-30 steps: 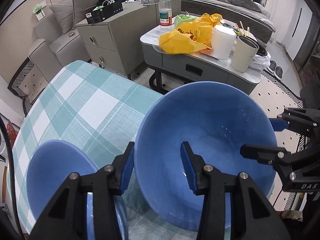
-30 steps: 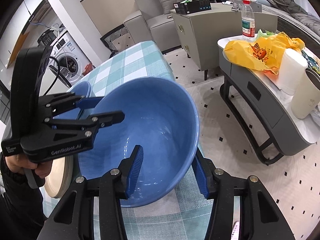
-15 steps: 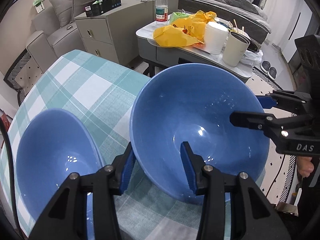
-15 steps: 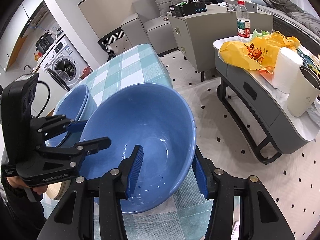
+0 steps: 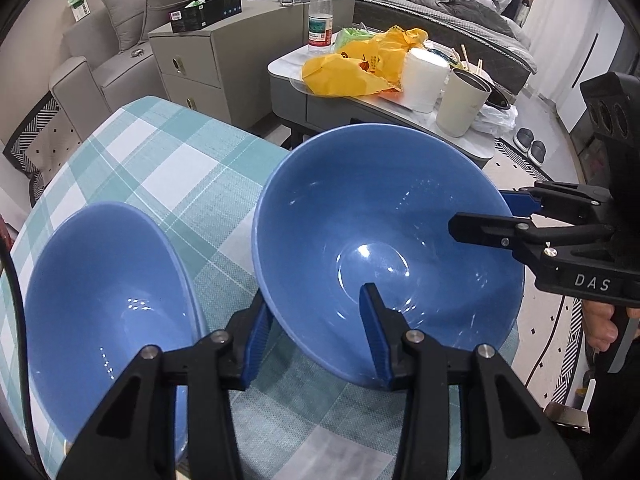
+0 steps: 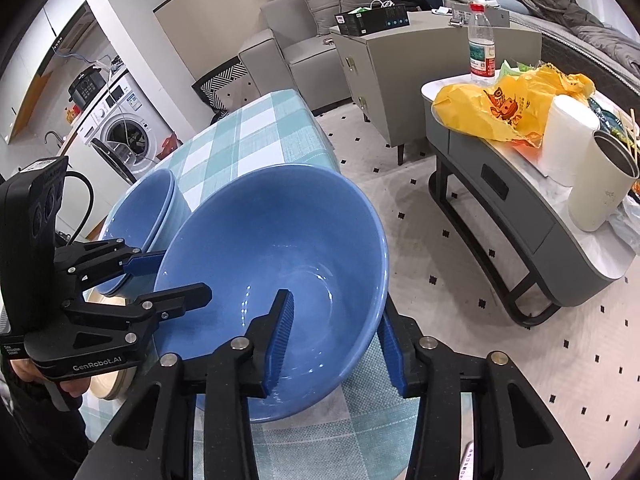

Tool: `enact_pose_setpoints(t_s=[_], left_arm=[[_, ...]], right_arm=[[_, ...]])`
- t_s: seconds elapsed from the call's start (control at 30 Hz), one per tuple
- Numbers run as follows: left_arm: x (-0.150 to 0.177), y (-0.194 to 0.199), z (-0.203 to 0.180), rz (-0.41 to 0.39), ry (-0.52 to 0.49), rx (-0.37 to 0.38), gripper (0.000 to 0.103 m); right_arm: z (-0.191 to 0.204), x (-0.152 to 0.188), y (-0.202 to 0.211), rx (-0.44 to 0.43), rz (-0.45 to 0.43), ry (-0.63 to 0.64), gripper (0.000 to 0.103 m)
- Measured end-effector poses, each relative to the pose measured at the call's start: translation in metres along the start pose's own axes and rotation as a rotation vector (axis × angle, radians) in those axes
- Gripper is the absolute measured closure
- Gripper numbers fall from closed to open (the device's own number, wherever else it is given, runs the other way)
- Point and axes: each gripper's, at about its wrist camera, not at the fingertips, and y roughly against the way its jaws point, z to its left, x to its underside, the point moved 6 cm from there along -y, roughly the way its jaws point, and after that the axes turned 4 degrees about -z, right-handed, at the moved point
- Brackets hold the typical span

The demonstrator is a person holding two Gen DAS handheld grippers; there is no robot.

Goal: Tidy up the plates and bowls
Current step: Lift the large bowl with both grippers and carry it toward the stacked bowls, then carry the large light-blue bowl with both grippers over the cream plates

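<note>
I hold the large glossy blue ceramic bowl (image 5: 384, 248) at frame centre in both wrist views, tilted, its lower edge close over the teal-and-white checked bench (image 5: 168, 168); whether it touches the cloth I cannot tell. The left gripper (image 5: 316, 336) straddles the near rim at lower centre of its view, one pad outside the wall and one inside, and its jaws have just been closing on that wall. The right gripper (image 6: 336, 340) straddles the rim on the opposite side, at lower centre of its own view, and has likewise just been closing; I judge both to be pinching the rim, though full pad contact is not clearly shown. A second stack of blue glossy bowls (image 5: 108, 312) sits at lower left of the left view, just beside the held bowl, and appears as two nested bowls in the right view. I judge the bowl to be rigid, moderately heavy, brittle and slippery on its glaze. Grasp the thin rim wall at two opposed points, as here. Keep the bowl level enough to prevent rotation in the pads, and avoid rim-to-rim impact when nesting.
</note>
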Motion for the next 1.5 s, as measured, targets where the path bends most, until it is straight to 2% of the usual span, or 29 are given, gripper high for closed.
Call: enact_pose_setpoints(t_s=[0.1, 0.13, 0.27, 0.83, 1.27, 1.5], left_arm=[[0.000, 0.000, 0.001, -0.001, 0.006, -0.004, 0.066], [-0.001, 0.000, 0.003, -0.004, 0.009, -0.010, 0.071], [-0.001, 0.000, 0.005, -0.011, 0.014, -0.017, 0.073], [-0.008, 0.006, 0.006, -0.053, 0.022, -0.037, 0.074], [-0.016, 0.020, 0.004, -0.097, 0.014, -0.057, 0.074], [-0.023, 0.035, 0.003, -0.143, 0.018, -0.074, 0.074]], right_arm=[[-0.001, 0.000, 0.000, 0.006, -0.002, -0.001, 0.062], [-0.001, 0.001, 0.000, 0.006, -0.004, -0.002, 0.063], [-0.002, 0.000, 0.002, 0.013, -0.021, 0.006, 0.064], [-0.005, -0.004, 0.005, 0.037, -0.038, 0.002, 0.075], [-0.002, -0.008, 0.015, 0.040, -0.064, 0.008, 0.076], [0.004, -0.018, 0.033, 0.041, -0.115, 0.027, 0.076]])
